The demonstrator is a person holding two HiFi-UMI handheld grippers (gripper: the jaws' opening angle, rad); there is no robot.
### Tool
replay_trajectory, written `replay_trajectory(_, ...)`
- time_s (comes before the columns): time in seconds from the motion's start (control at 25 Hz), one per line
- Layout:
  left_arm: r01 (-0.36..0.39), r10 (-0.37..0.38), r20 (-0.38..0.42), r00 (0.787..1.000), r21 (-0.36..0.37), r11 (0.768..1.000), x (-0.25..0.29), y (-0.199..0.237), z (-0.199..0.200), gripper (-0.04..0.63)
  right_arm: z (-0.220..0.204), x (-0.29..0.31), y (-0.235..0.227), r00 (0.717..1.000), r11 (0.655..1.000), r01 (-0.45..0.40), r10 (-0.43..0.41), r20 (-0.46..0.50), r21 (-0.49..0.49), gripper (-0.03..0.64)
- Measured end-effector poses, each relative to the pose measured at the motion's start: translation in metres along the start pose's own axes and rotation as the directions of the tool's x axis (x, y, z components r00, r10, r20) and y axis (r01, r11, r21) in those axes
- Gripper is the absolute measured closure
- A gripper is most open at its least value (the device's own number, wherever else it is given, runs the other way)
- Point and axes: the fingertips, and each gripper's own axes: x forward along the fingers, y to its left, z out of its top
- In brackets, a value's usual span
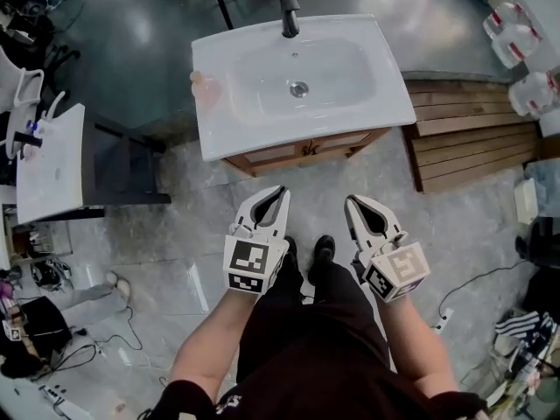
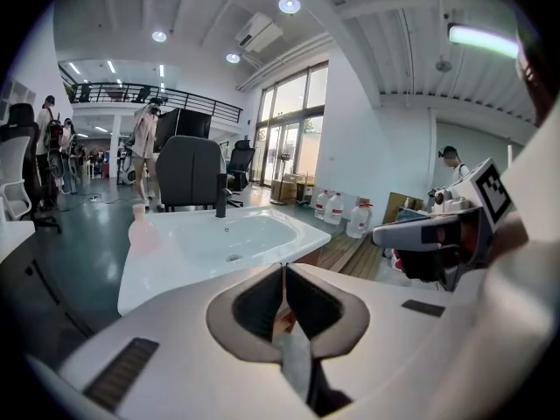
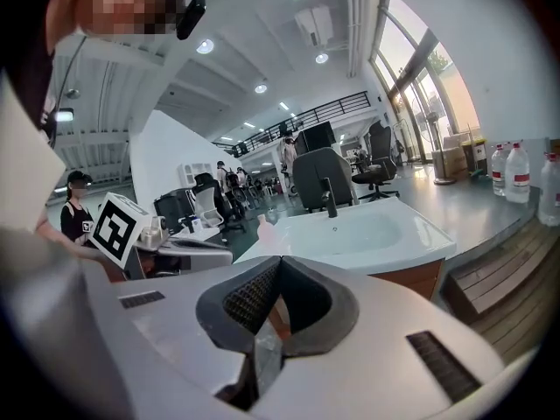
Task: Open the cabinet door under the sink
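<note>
A white sink (image 1: pixel 297 81) with a black tap (image 1: pixel 289 11) sits on a wooden cabinet (image 1: pixel 306 150); only the top strip of the cabinet front shows under the basin rim. My left gripper (image 1: pixel 281 190) and right gripper (image 1: pixel 349 201) hang side by side in front of it, apart from the cabinet, both shut with nothing between the jaws. In the left gripper view the sink (image 2: pixel 219 239) lies ahead beyond the closed tips (image 2: pixel 283 266). In the right gripper view the sink (image 3: pixel 359 230) and the cabinet's side (image 3: pixel 420 278) show past the closed tips (image 3: pixel 280 259).
A pink bottle (image 1: pixel 203 84) stands on the sink's left corner. A second white basin on a dark stand (image 1: pixel 52 160) is at the left. Wooden decking (image 1: pixel 472 138) and water jugs (image 1: pixel 516 33) lie to the right. Cables (image 1: pixel 464 287) run on the floor.
</note>
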Motion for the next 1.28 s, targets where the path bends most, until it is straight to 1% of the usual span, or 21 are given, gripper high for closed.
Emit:
replay_trajectory(0.16,0.004,-0.006,-0.037,0.999,-0.039,0.999,0.029,0.019,-0.036,0.569,-0.026,0.026,-0.008,0.999,1.000,0.002,-0.003,-0.047,-0.008,0.603)
replay_trajectory(0.32,0.002,-0.004,-0.066,0.998,-0.032,0.999,0.076,0.031,-0.070,0.569,-0.066,0.065,-0.043,0.998,1.000,-0.001,0.002,-0.069,0.012,0.603)
replay_trajectory(0.6,-0.024,0.013,-0.096,0.995,-0.106,0.994,0.162,0.043,-0.139,0.568,-0.117,0.123,-0.104,0.999,0.999,-0.034,0.034,-0.025,0.017,0.604)
replay_trajectory(0.72,-0.030,0.017,-0.106,0.994,-0.115,0.993,0.199,0.043,-0.170,0.568,-0.146,0.139,-0.129,0.998,0.999,-0.050,0.050,-0.024,0.014,0.604)
replay_trajectory(0.8,-0.033,0.020,-0.110,0.994,-0.111,0.993,0.220,0.043,-0.191,0.568,-0.168,0.145,-0.142,0.998,0.998,-0.059,0.059,-0.028,0.016,0.604)
replay_trajectory(0.92,-0.055,0.044,-0.098,0.994,-0.107,0.993,0.250,0.047,-0.213,0.568,-0.199,0.152,-0.158,0.996,0.997,-0.074,0.075,-0.044,0.021,0.604)
replay_trajectory(1.04,-0.066,0.056,-0.085,0.995,-0.122,0.990,0.273,0.052,-0.231,0.566,-0.221,0.161,-0.168,0.995,0.996,-0.083,0.084,-0.056,0.014,0.604)
replay_trajectory(1.12,-0.067,0.057,-0.090,0.994,-0.122,0.990,0.285,0.051,-0.244,0.564,-0.231,0.167,-0.170,0.993,0.995,-0.095,0.096,-0.063,0.013,0.604)
replay_trajectory(1.16,-0.072,0.060,-0.096,0.994,-0.124,0.990,0.290,0.050,-0.251,0.553,-0.236,0.169,-0.170,0.992,0.995,-0.103,0.104,-0.069,0.011,0.604)
replay_trajectory(1.2,-0.080,0.067,-0.101,0.993,-0.129,0.988,0.294,0.051,-0.258,0.511,-0.241,0.172,-0.170,0.991,0.994,-0.112,0.113,-0.075,0.007,0.604)
replay_trajectory(1.28,-0.102,0.086,-0.110,0.990,-0.146,0.984,0.303,0.054,-0.268,0.455,-0.249,0.176,-0.170,0.987,0.991,-0.131,0.131,-0.091,0.002,0.604)
